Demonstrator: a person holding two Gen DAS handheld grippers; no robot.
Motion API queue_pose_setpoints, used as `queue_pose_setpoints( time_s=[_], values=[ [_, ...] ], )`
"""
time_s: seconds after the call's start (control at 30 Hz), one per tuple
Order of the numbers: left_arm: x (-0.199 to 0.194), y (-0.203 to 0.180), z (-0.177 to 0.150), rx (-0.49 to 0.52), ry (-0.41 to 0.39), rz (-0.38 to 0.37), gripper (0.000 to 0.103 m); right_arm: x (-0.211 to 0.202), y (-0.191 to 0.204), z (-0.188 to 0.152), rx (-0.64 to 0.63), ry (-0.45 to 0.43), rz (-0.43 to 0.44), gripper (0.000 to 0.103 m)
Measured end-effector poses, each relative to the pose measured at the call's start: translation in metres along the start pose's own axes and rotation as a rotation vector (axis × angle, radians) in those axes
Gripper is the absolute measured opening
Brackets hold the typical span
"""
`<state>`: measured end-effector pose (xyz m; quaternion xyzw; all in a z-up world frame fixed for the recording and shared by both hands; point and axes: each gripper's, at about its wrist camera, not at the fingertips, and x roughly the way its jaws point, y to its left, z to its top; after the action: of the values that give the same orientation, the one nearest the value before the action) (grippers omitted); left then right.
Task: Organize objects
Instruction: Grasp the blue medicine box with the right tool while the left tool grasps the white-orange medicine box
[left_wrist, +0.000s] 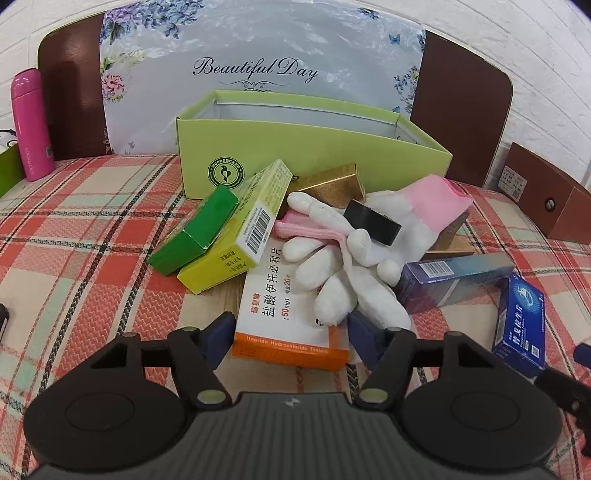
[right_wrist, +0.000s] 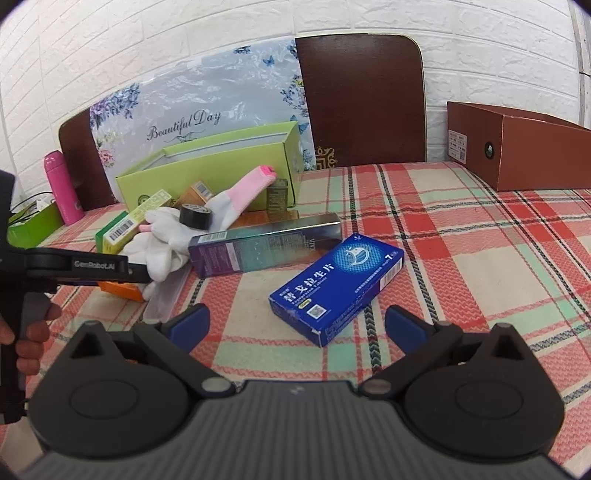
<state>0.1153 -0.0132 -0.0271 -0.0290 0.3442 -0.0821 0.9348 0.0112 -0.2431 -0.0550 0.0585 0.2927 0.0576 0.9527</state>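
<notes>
A pile lies on the plaid cloth before an open lime-green box (left_wrist: 314, 147). My left gripper (left_wrist: 291, 332) is open around the near end of a white-and-orange medicine box (left_wrist: 284, 317); its pads sit close beside the box's sides. White gloves with pink cuffs (left_wrist: 347, 273) overlap that box, and a black tape roll (left_wrist: 373, 223) rests on them. A green box (left_wrist: 195, 230), a yellow box (left_wrist: 236, 240) and a gold box (left_wrist: 332, 182) lie behind. My right gripper (right_wrist: 297, 323) is open, just short of a blue medicine box (right_wrist: 336, 284). A long purple-teal box (right_wrist: 264, 245) lies beyond it.
A floral "Beautiful Day" board (left_wrist: 258, 62) leans on the white brick wall. A pink bottle (left_wrist: 31, 125) stands at the far left, and a brown box (right_wrist: 517, 147) at the right. A hand (right_wrist: 26, 332) holds the left gripper's handle.
</notes>
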Motion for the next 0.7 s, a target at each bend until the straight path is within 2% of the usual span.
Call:
queue_pose_setpoints(
  time_s=[0.13,0.37,0.4,0.43,0.47,0.5,0.57,0.63,0.7],
  values=[
    [-0.029,0.007,-0.017,0.015,0.000,-0.016,0.070,0.021,0.000,0.007,0.013,0.040,-0.045,0.103],
    [-0.058,0.017,-0.050,-0.014,0.058,-0.036,0.070,0.075,0.005,0.021,0.041,0.092,-0.163,0.103],
    [-0.060,0.017,-0.051,-0.010,0.055,-0.030,0.071,0.081,0.006,0.020,0.029,0.104,-0.177,0.102],
    [-0.062,0.018,-0.051,-0.008,0.052,-0.023,0.071,0.083,0.007,0.019,0.013,0.098,-0.183,0.092],
    [-0.062,0.018,-0.049,-0.007,0.050,-0.016,0.071,0.079,0.008,0.017,-0.015,0.077,-0.166,0.085],
    [-0.061,0.019,-0.046,-0.008,0.046,-0.010,0.072,0.075,0.008,0.014,-0.041,0.074,-0.117,0.084],
    [-0.057,0.020,-0.039,-0.005,0.041,0.000,0.074,0.062,0.007,0.007,-0.087,0.071,-0.004,0.075],
    [-0.050,0.018,-0.033,0.004,0.040,0.014,0.074,0.045,0.009,-0.004,-0.175,0.086,0.115,0.070],
    [-0.041,0.016,-0.028,0.021,0.034,0.012,0.077,0.027,0.016,-0.019,-0.281,0.095,0.188,0.068]
  ],
)
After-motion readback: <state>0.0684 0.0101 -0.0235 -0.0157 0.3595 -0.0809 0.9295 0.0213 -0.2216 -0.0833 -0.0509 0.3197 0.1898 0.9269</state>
